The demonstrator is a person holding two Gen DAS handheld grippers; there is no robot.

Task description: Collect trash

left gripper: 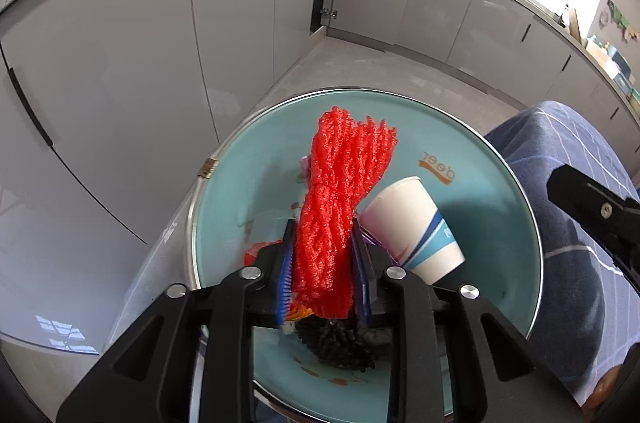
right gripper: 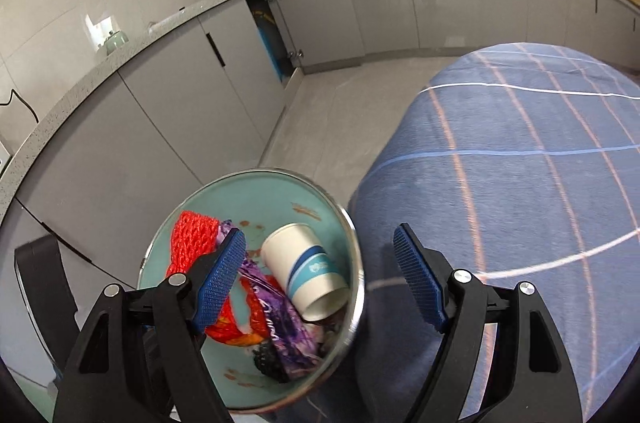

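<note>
A round bin with a pale teal inside and a chrome rim stands below both grippers. My left gripper is shut on a red mesh net, which fills the gap between its blue pads and reaches down into the bin. A white paper cup with blue stripes lies on its side in the bin, next to the net. My right gripper is open and empty above the bin's right rim. The cup, a purple wrapper, the red net and a black clump lie inside.
A blue checked cloth covers a rounded surface right of the bin. Grey kitchen cabinets run along the left and back, one door ajar. Grey floor lies beyond the bin. The right gripper's black finger shows at the left wrist view's edge.
</note>
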